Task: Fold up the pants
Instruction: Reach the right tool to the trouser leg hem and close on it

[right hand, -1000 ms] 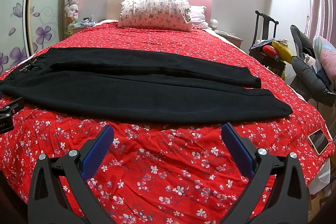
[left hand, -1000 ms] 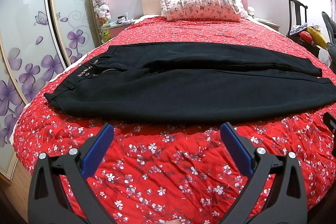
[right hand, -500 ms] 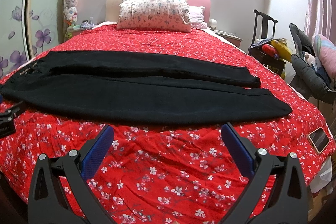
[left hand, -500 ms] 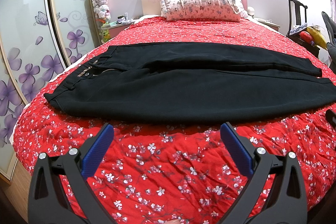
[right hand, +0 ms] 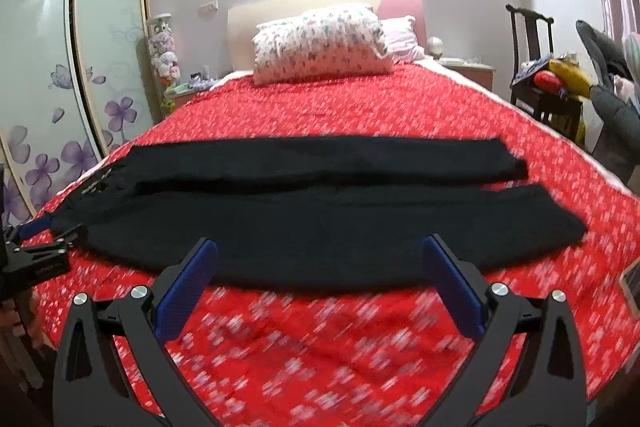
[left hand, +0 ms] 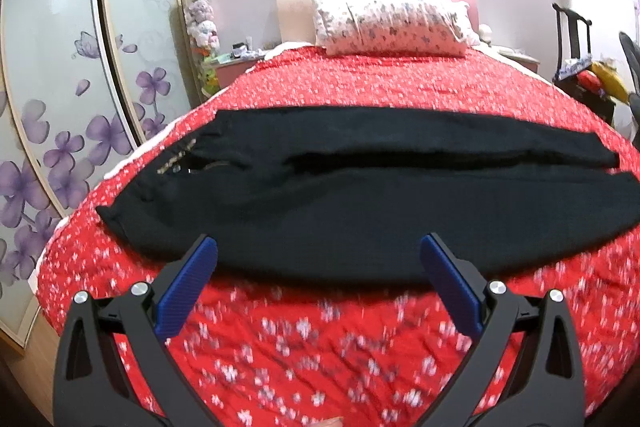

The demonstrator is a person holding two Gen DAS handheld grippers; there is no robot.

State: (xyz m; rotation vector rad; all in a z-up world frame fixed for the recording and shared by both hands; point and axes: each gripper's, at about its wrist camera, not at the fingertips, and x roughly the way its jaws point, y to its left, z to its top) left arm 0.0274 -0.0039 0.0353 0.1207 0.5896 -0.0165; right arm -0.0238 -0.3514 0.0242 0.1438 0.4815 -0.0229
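Note:
Black pants (left hand: 360,203) lie flat across the red floral bedspread (left hand: 320,339), waistband at the left, leg ends at the right, both legs side by side. They also show in the right wrist view (right hand: 320,223). My left gripper (left hand: 320,259) is open and empty, its blue pads over the near edge of the pants towards the waist. My right gripper (right hand: 320,259) is open and empty over the near leg's edge. The left gripper also shows at the left edge of the right wrist view (right hand: 36,247), by the waistband corner.
A floral pillow (left hand: 392,27) leans on the headboard. Sliding wardrobe doors (left hand: 60,87) with purple flowers stand left of the bed. A dark chair (right hand: 544,83) with clothes stands at the right. A phone (right hand: 632,285) lies near the bed's right edge.
Both grippers have moved forward towards the pants; their pads now overlap the near edge. The jaws stay open. The pants have not moved.

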